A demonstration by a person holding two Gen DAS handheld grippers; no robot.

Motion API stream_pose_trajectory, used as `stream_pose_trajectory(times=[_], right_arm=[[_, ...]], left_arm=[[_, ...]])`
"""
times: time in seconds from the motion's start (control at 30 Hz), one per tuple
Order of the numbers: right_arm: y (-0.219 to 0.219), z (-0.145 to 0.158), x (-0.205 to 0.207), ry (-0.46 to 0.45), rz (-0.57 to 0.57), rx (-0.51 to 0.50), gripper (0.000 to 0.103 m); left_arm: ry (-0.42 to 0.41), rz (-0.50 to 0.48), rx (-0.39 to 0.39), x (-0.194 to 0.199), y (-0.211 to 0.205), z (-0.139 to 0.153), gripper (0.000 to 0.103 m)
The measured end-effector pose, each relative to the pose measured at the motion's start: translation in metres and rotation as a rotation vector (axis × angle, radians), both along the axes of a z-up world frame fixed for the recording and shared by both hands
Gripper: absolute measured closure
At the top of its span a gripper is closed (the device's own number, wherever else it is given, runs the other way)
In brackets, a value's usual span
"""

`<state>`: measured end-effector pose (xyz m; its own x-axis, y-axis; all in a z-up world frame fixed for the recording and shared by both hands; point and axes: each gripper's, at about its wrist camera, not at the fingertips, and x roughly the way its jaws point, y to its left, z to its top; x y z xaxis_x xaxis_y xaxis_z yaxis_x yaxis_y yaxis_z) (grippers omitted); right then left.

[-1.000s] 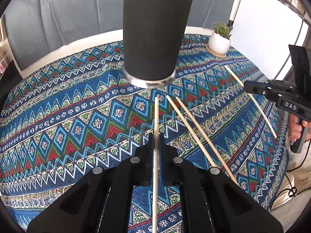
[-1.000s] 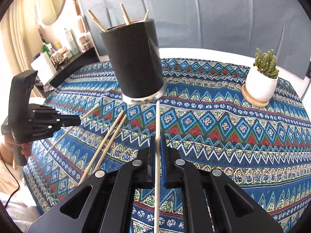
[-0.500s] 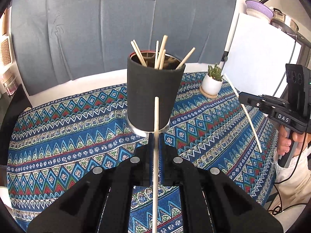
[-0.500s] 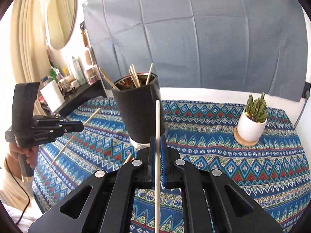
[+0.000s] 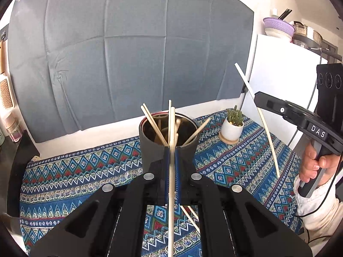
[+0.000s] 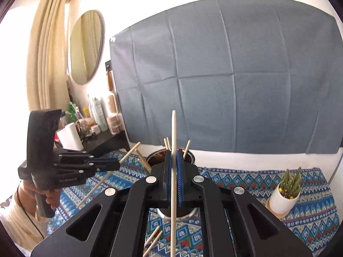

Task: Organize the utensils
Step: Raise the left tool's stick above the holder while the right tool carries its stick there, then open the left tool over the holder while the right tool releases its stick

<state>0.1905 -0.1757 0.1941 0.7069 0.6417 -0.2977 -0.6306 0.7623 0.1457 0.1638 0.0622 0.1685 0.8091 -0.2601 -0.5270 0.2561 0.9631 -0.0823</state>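
Judged light, thin and stiff, each chopstick, smooth enough to pivot or slide if pinched off-centre; best taken near mid-length, as here. Left gripper [image 5: 171,160] clamped on one chopstick [image 5: 170,184], jaws pressed to it at lower centre of the left wrist view, shaft running straight up the frame between the blue pads [image 5: 166,171], tip overlapping the mouth of the black holder [image 5: 148,145] beyond. Right gripper [image 6: 174,171] likewise closed on a second chopstick [image 6: 173,139], shaft upright through the middle of the right wrist view, tip raised above the holder rim against the grey backdrop [image 6: 235,64]. Several chopsticks seen leaning inside the holder already. Two loose chopsticks [image 6: 153,239] left lying on the patterned cloth [image 5: 85,171] of the table, at bottom centre, below the jaws. Potted cactus [image 6: 286,190] at lower right, well apart from the holder. Likely next: tipping each stick down into the holder, with some risk of catching on those already leaning there.
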Motion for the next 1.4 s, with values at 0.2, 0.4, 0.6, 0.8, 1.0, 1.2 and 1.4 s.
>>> stream_pose_trajectory(times=[0.2, 0.4, 0.6, 0.8, 1.0, 1.2, 1.4], right_arm=[[0.017, 0.013, 0.025, -0.061, 0.001, 0.023, 0.098], [0.025, 0.014, 0.058, -0.086, -0.019, 0.083, 0.098], [0.037, 0.006, 0.092, -0.038, -0.015, 0.179, 0.098], [0.049, 0.008, 0.101, -0.114, -0.031, 0.263, 0.098], [0.057, 0.007, 0.112, -0.138, -0.081, 0.306, 0.098], [0.061, -0.013, 0.122, -0.107, -0.085, 0.291, 0.098], [0.061, -0.035, 0.127, -0.054, -0.076, 0.239, 0.098]], left_arm=[[-0.119, 0.000, -0.078, 0.020, 0.013, 0.028, 0.098], [-0.247, 0.003, -0.131, 0.048, 0.021, 0.032, 0.098], [-0.334, 0.036, -0.169, 0.074, 0.027, 0.028, 0.098], [-0.414, 0.009, -0.227, 0.086, 0.028, 0.030, 0.098], [-0.484, 0.004, -0.304, 0.094, 0.030, 0.031, 0.098], [-0.506, 0.000, -0.317, 0.101, 0.023, 0.011, 0.098], [-0.464, -0.003, -0.278, 0.104, 0.017, -0.013, 0.098]])
